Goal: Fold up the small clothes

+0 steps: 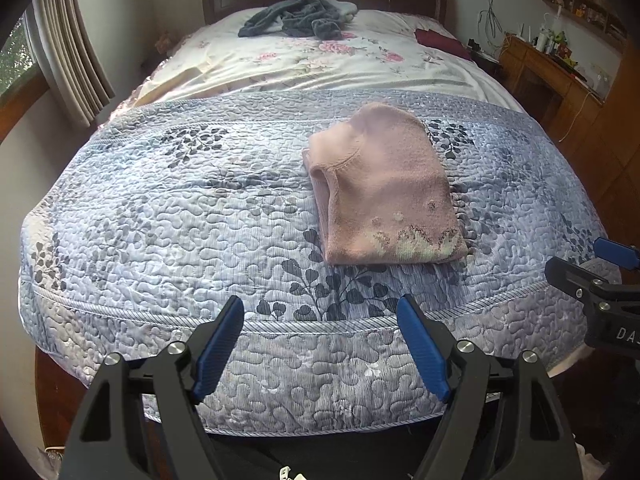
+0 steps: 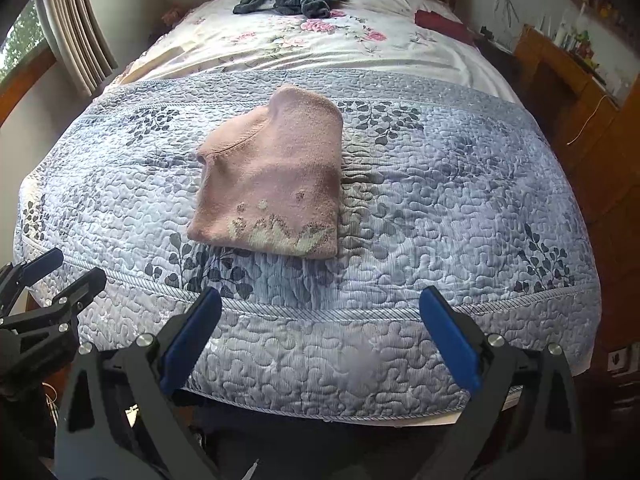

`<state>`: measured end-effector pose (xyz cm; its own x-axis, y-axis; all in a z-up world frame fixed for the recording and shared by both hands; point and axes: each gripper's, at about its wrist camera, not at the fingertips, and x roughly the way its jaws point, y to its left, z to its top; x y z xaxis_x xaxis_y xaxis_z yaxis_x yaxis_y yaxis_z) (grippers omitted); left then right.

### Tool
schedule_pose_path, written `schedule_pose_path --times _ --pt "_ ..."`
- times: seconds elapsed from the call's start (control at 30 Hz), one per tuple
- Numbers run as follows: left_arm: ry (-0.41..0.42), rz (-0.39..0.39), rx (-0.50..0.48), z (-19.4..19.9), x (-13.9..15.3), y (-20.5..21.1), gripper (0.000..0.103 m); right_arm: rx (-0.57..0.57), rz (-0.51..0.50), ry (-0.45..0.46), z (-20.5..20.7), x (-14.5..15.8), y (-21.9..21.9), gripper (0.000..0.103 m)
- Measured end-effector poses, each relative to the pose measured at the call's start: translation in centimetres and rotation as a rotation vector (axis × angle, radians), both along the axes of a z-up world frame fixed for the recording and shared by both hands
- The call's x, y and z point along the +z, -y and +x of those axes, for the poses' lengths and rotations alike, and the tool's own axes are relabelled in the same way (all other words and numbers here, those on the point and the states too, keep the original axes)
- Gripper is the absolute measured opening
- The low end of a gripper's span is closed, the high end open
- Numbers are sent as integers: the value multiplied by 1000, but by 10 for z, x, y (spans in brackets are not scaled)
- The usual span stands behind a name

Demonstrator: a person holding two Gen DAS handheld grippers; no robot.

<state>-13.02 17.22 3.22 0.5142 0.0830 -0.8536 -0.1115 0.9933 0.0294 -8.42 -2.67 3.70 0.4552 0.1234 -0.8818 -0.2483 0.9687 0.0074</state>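
— On the blue quilted bedspread (image 1: 168, 216), beyond the stitched border at the foot of the bed, where does the pink sweater (image 1: 384, 192) lie from the left tool (image 1: 320, 344)?

— Left wrist view: ahead and off to the right of it, well apart. It looks already folded, its long axis running roughly from the foot toward the headboard, tilted a little, with the patterned hem nearest. That tool hangs released, blue pads spread, nothing between them. The right tool (image 1: 588, 264) pokes in at the right edge, level with the hem.

— And from the other side?

— Right wrist view: the sweater (image 2: 272, 184) sits ahead and left of the right tool (image 2: 320, 336), which is also released and empty; the left tool (image 2: 52, 276) shows at the left edge. Neither is clearly nearer, I'd judge; the sweater lies between them.
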Motion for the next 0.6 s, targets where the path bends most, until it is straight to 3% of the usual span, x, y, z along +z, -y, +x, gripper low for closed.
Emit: schedule_pose_path --times 0.6 --pt "-14 7 -6 2 -6 0 80 -48 -14 16 5 -3 8 99"
